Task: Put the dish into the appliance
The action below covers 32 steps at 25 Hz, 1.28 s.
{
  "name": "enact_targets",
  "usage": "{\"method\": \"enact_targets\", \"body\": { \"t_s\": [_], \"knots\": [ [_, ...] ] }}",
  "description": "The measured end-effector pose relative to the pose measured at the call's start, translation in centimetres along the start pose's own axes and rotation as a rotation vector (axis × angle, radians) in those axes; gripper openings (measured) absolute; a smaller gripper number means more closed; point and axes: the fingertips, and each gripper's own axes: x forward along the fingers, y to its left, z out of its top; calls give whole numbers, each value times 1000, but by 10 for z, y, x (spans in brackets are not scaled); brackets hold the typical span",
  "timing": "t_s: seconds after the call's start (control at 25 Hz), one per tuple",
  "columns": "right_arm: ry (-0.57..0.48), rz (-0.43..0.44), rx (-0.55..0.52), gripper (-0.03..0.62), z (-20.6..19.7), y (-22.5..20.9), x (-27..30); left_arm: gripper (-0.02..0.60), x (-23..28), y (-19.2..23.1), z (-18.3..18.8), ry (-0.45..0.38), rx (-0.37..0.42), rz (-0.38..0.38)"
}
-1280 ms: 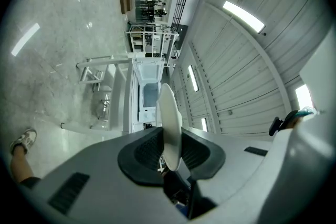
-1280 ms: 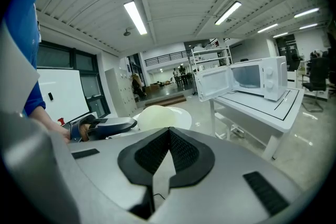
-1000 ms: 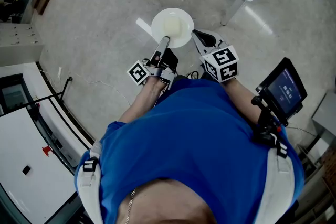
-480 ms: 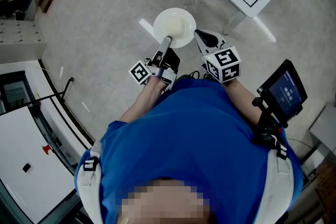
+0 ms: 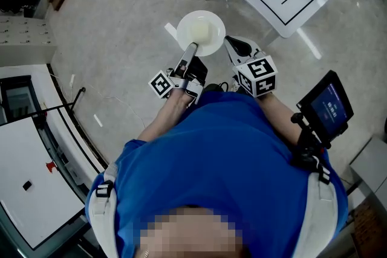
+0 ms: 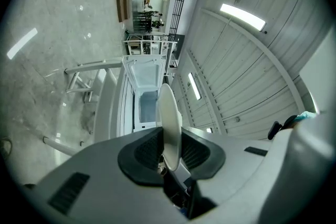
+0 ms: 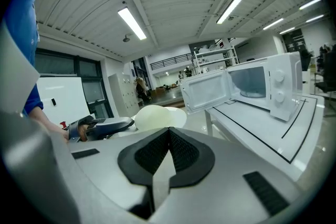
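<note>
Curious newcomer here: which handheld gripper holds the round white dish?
The left gripper: its jaws pinch the round cream-white dish; the right gripper is shut, empty.

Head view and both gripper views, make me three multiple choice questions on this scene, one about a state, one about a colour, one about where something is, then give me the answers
1. The right gripper is:
A. wide open
B. shut, with nothing in it
C. shut on a cup

2. The microwave is:
A. black
B. red
C. white

3. The dish is:
A. inside the microwave
B. in the left gripper
C. in the right gripper

Answers:
1 B: the right gripper view shows its pads pressed together with nothing between them.
2 C: its body and its open door are both white.
3 B: the left gripper view shows the pads clamped on the dish's rim, and the head view shows the dish held out over the floor.
</note>
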Motion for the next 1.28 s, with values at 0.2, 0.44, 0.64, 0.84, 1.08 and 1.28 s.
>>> {"method": "enact_targets", "body": {
  "t_s": [0.2, 0.44, 0.64, 0.84, 1.08, 1.28],
  "knots": [
    [9, 21, 16, 1, -7, 7, -2, 83, -11, 0, -1, -18, 3, 17],
    [8, 10, 42, 1, -9, 5, -2, 83, -5, 0, 2, -6, -12, 27],
    [-5, -14, 49, 1, -8, -3, -3, 83, 6, 1, 4, 18, -9, 14],
    [-24, -66, 61, 1, 7, -16, -1, 83, 29, 0, 11, 61, -24, 4],
    [-59, -140, 64, 1, 39, -33, 3, 83, 70, -14, 20, 141, -34, -31],
    [-56, -124, 60, 2, 36, -27, 0, 83, 63, -13, 16, 129, -31, -23]
  ]
}}
